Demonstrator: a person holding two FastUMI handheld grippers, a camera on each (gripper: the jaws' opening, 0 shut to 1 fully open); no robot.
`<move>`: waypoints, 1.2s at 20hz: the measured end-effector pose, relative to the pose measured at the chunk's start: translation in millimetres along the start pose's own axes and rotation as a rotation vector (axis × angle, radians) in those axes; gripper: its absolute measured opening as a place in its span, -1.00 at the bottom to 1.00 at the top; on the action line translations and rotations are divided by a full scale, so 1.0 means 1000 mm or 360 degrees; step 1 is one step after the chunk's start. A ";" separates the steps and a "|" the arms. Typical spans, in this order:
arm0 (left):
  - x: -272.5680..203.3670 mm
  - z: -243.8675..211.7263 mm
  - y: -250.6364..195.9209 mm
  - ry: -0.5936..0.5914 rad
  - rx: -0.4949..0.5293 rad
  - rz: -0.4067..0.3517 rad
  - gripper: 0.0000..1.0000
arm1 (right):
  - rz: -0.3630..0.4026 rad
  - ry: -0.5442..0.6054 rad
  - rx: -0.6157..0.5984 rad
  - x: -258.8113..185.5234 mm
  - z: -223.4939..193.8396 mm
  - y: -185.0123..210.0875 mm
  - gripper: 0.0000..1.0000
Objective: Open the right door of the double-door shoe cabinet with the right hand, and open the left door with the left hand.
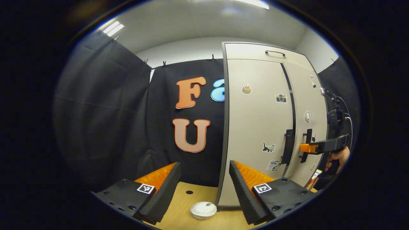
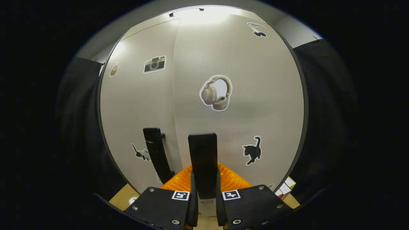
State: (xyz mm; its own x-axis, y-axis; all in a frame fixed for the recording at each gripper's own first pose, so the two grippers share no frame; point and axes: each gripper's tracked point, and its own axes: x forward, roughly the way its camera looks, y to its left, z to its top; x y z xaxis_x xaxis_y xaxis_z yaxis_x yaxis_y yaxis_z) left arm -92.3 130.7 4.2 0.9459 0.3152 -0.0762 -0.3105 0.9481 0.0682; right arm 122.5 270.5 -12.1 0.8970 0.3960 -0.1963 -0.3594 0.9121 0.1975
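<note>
Clamped from both sides by my right gripper (image 2: 204,191), the right door's upright handle (image 2: 202,159) runs vertically, while my left gripper (image 1: 204,188) gapes wide, left handle (image 1: 288,147) ahead-right.

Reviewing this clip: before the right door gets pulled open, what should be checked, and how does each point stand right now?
1. Right gripper closed around the right door handle: ok, the fingers sit on either side of it.
2. Right door not yet swung out: ok, it lies flush with the left door.
3. Left gripper open and free: ok, nothing between its fingers.
4. Left gripper lined up with the left door handle: not ok, the handle lies off to the side.
5. Swing path of the doors: cannot tell; a white bowl sits on the table near the cabinet's corner.
</note>
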 end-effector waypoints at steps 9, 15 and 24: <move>0.006 -0.004 -0.068 0.0033 -0.0027 -0.0204 0.92 | 0.0054 -0.0042 -0.0003 -0.056 -0.005 -0.020 -0.55; 0.018 -0.007 -0.117 0.0052 -0.0024 -0.0355 0.94 | 0.0079 -0.0021 -0.0003 -0.087 -0.008 -0.039 -0.55; 0.032 -0.003 -0.176 0.0024 -0.0062 -0.0504 0.90 | 0.0101 -0.0047 -0.0035 -0.122 -0.010 -0.073 -0.59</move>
State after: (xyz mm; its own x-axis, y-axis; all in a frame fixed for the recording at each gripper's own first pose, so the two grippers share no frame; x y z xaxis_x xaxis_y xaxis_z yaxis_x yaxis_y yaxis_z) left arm -7.7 -26.1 -12.8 0.9948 0.0042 -0.1022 -0.0042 1.0000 0.0005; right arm 36.7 156.3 -12.1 0.8794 0.4500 -0.1555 -0.4210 0.8874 0.1876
